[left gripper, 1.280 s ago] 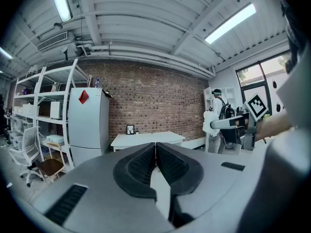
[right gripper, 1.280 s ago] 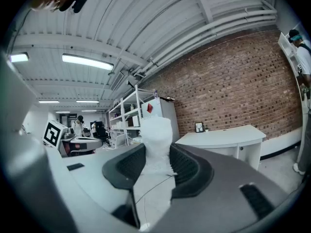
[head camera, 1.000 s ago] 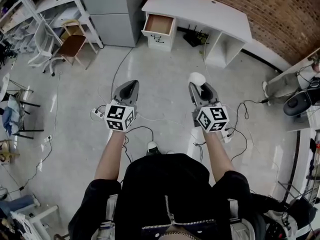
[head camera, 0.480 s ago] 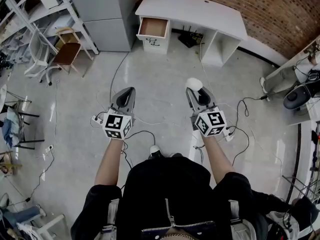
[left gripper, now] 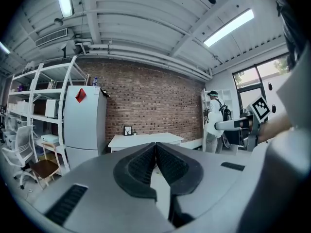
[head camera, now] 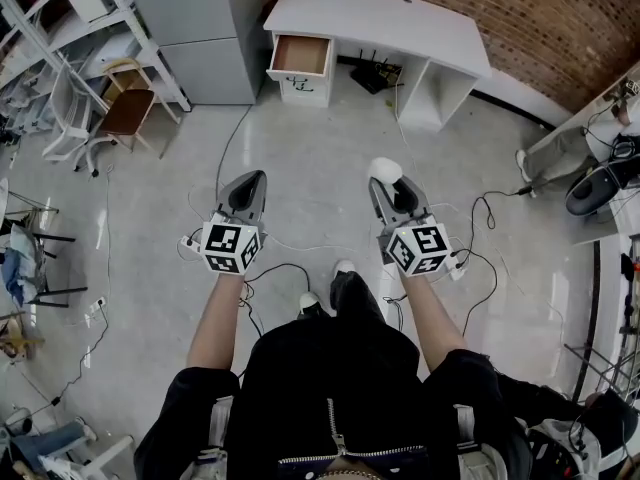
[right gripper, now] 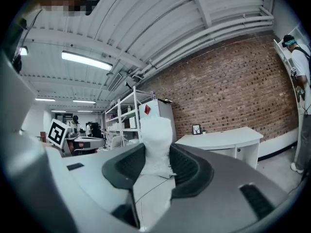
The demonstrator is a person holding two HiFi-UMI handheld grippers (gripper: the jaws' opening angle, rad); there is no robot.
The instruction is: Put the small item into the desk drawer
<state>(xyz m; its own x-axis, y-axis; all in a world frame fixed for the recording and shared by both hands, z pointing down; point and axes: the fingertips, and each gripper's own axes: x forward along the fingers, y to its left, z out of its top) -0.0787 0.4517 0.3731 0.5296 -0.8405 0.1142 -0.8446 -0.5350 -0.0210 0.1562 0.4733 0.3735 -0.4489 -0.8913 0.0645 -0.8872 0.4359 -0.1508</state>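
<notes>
Small item [right gripper: 156, 137], a white crumpled lump, sits clamped in the right gripper [head camera: 387, 180]. The jaws stand fairly wide apart, their dark pads press on it from both sides, and its top sticks out past the jaw tips. The left gripper [left gripper: 155, 145] has its jaws brought together, tips touching, with nothing between them.

Both grippers are held out side by side in front of the person, above a pale glossy floor [head camera: 320, 138], well apart from the furniture.

At the far side a white desk [head camera: 400, 18] stands against a brick wall [head camera: 560, 18]. Its drawer [head camera: 300, 56], at the desk's left end, is pulled out and shows a brown inside. Just left of the desk is a tall grey cabinet [head camera: 200, 18]. Farther left stand a white shelf rack [head camera: 70, 28] and a chair [head camera: 128, 111] with a brown seat.

Thin cables [head camera: 235, 138] trail over the floor between the grippers and the desk. Near the person, a shoe [head camera: 343, 268] shows between the arms.
</notes>
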